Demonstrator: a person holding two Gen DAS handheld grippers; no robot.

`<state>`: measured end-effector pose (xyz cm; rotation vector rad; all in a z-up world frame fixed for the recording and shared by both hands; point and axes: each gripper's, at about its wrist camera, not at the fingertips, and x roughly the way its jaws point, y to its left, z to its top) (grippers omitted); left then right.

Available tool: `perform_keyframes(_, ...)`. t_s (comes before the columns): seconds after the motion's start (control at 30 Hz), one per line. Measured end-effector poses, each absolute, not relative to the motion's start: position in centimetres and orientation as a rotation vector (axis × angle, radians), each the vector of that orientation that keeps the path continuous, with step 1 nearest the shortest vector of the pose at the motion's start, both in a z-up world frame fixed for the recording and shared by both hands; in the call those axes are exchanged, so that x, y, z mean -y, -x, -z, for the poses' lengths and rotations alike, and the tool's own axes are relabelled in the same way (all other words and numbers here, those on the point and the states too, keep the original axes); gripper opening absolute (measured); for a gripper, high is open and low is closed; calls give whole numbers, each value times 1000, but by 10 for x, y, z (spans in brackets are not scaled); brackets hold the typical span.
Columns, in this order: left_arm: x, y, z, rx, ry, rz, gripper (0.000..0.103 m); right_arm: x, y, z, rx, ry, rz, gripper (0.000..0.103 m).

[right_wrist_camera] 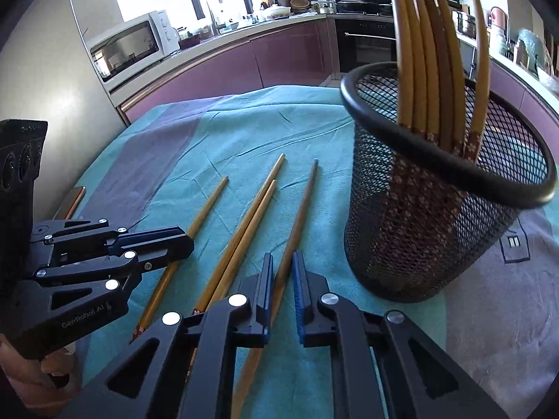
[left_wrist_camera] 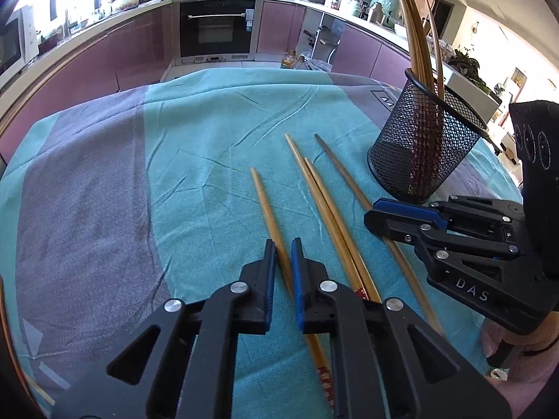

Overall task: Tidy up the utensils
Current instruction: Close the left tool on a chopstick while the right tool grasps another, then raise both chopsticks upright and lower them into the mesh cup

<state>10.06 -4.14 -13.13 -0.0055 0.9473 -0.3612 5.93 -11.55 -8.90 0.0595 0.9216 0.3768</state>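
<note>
Four chopsticks (left_wrist_camera: 328, 209) lie mid-frame beside our mesh holder (left_wrist_camera: 424, 143), each tool narrowly apart astride one, left tool (left_wrist_camera: 282, 244), right tool (right_wrist_camera: 282, 260); closing off-centre, we judge, could roll sticks away.

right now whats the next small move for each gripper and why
Probably close both grippers. The left gripper straddles the leftmost chopstick, and the right gripper straddles the rightmost chopstick, jaws narrowly apart. Both lie flat on the cloth, not yet in the mesh holder.
</note>
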Motion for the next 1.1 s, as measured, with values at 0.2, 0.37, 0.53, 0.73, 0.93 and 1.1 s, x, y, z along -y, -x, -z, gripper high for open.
perform_keyframes(0.2, 35, -97, 125, -936, 25, 365, 2, 124, -50, 83, -907, -94, -402, 6)
perform_keyframes(0.37, 34, -89, 109, -910, 36, 406, 1, 129, -36, 66, -855, -113, -451, 6)
perform_keyframes(0.53, 36, -85, 104, -896, 6, 405, 7, 135, -27, 53, -816, -119, -464, 6)
perform_keyframes(0.73, 45, -86, 118, -941, -77, 373, 17, 137, -22, 48, -807, -115, -469, 6)
perform_keyframes(0.93, 48, -91, 125, -945, -100, 343, 7, 143, -16, 40, -775, -117, -479, 6)
perform_keyframes(1.1, 46, -87, 116, -929, -78, 368, 7, 155, -8, 27, -730, -137, -475, 6)
